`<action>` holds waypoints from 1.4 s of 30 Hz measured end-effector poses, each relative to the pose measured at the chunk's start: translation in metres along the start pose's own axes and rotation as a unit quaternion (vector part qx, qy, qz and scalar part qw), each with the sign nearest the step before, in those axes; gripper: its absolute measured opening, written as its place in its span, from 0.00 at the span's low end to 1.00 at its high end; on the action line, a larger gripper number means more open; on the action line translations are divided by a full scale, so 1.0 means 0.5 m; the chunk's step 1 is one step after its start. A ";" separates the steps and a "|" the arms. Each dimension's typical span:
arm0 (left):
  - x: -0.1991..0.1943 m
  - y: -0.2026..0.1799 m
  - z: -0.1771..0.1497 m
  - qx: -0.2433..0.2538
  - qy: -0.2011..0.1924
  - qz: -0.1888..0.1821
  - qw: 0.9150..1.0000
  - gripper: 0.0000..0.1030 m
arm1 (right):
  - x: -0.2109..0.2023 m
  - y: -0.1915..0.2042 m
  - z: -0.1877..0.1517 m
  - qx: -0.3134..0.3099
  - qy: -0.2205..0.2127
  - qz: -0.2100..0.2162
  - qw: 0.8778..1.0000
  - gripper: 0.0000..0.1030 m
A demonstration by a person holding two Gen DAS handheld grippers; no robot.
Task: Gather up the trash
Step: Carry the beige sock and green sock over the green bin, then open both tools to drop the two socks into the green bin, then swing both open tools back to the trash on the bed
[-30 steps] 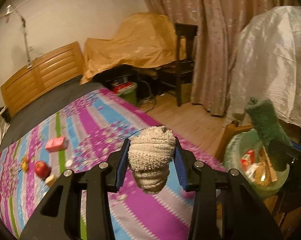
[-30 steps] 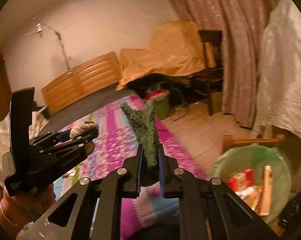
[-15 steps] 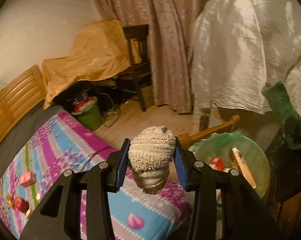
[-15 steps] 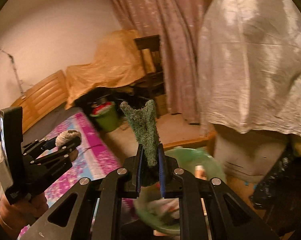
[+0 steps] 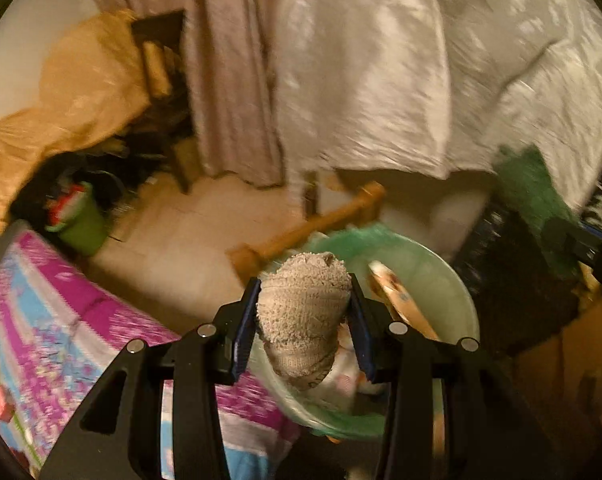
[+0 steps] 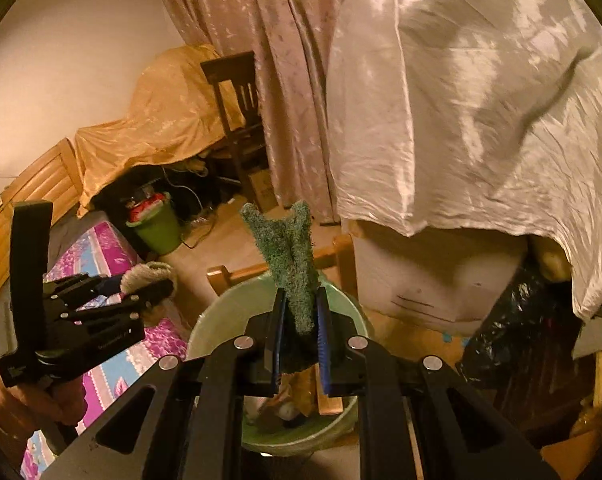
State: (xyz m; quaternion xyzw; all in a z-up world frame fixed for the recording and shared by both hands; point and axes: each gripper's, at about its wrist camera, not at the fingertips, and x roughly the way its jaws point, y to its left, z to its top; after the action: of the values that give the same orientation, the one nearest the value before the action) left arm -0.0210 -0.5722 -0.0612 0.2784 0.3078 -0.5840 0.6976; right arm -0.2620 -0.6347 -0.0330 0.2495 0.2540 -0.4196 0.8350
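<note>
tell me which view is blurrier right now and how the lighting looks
The left wrist view is blurrier: the bedspread and white cover smear with motion, while the beige sock in the left gripper stays crisp. The right wrist view is sharper, with glare on that cover; both are dim, warm and fisheye-bent.

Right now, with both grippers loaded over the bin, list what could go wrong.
1. The beige sock in the left gripper sits near the green-lined bin's bed-side rim; released there, it may land outside.
2. The green cloth in the right gripper may snag on a pad.
3. The two grippers are close and could bump.
</note>
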 end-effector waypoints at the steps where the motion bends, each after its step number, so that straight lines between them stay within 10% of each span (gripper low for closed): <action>1: 0.006 -0.003 -0.004 0.004 0.005 -0.008 1.000 0.39 | 0.006 -0.003 -0.005 0.000 0.005 0.001 1.000 0.14; 17: 0.050 -0.015 -0.010 0.029 0.029 -0.027 0.999 0.46 | 0.081 0.006 -0.039 0.013 0.063 0.043 0.997 0.15; 20: 0.055 -0.006 -0.007 0.018 0.023 -0.028 0.999 0.68 | 0.106 0.002 -0.036 0.025 0.060 0.059 0.996 0.47; 31: 0.044 0.025 -0.016 -0.006 0.013 -0.020 1.000 0.68 | 0.115 0.005 -0.029 0.028 0.049 0.047 0.997 0.50; 37: -0.009 0.074 -0.070 -0.030 -0.024 0.068 0.997 0.68 | 0.085 0.073 -0.035 -0.013 0.001 0.053 0.999 0.50; 42: -0.099 0.158 -0.163 -0.070 -0.077 0.184 0.977 0.74 | 0.065 0.163 -0.053 -0.040 -0.040 0.072 0.996 0.51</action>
State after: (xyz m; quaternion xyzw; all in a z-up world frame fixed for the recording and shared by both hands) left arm 0.0419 -0.4663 -0.0749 0.2344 0.2367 -0.4423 0.8327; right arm -0.1834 -0.5943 -0.0568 0.2168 0.2180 -0.3579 0.8817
